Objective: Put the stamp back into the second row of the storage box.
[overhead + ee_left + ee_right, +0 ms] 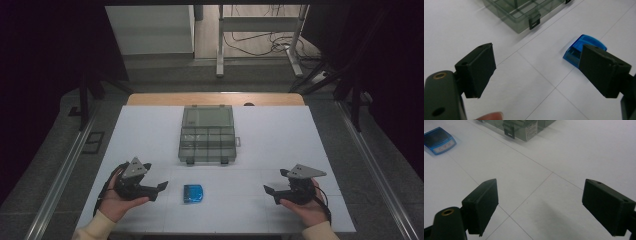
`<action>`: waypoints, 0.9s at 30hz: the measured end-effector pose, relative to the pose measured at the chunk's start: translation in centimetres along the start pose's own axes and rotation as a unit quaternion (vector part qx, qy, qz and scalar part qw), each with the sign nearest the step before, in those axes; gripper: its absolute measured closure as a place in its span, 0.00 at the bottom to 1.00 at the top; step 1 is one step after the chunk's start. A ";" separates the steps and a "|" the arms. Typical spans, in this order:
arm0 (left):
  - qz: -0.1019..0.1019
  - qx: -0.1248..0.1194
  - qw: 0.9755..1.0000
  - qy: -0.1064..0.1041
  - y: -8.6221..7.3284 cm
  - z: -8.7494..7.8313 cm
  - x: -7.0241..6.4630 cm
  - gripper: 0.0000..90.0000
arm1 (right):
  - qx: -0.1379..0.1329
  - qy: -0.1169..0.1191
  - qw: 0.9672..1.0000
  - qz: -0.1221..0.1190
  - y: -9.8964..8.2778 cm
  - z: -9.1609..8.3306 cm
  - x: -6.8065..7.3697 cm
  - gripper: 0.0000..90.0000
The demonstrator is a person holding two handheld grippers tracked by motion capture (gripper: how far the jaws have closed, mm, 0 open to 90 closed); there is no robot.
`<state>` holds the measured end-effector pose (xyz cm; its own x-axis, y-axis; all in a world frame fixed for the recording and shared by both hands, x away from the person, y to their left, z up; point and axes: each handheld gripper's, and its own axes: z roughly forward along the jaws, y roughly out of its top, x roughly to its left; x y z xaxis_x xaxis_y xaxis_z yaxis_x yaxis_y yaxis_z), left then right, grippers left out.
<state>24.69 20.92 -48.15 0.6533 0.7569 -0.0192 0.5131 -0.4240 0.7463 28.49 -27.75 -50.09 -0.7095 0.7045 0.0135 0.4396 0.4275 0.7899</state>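
Observation:
A small blue translucent case (pixel 193 193) lies flat on the white table (pixel 260 145), near the front and between the two hands. My left gripper (pixel 157 191) is just left of it, jaws pointing toward it and open with nothing between them. In the left gripper view the blue case (pixel 584 46) lies beyond the right jaw, which partly covers it, and the left gripper (pixel 540 71) is wide open over bare table. My right gripper (pixel 271 195) is open at the front right, well apart from the case. In its own view the right gripper (pixel 546 207) is empty and the blue case (pixel 439 140) sits far off at upper left.
A smoky clear compartment box (pixel 207 135) with its lid shut and latches on its front stands at the table's middle, behind the case. The box's latch (pixel 534 22) shows ahead of the left gripper. Thin seam lines cross the white tabletop. Dark floor and table legs lie beyond.

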 end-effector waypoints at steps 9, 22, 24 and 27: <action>0.027 0.010 0.999 -0.023 2.2 0.1 -0.5 0.15 | 0.002 -0.002 1.000 -0.001 0.0 0.1 0.0 0.15; 0.056 0.031 0.996 -0.069 3.4 0.5 -1.7 0.15 | 0.005 -0.002 1.000 -0.001 0.0 0.1 0.0 0.15; 0.063 0.040 0.994 -0.081 3.6 0.8 -1.9 0.15 | 0.003 0.001 1.000 -0.001 0.0 0.1 0.0 0.15; 0.074 0.052 0.992 -0.090 3.8 1.4 -2.3 0.14 | 0.003 0.003 1.000 -0.003 0.0 0.1 0.0 0.15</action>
<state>25.93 16.90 -46.17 0.8097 0.5856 -0.0397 0.4528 -0.5801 0.6771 28.58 -27.72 -50.21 -0.7153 0.6987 0.0125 0.4390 0.4353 0.7860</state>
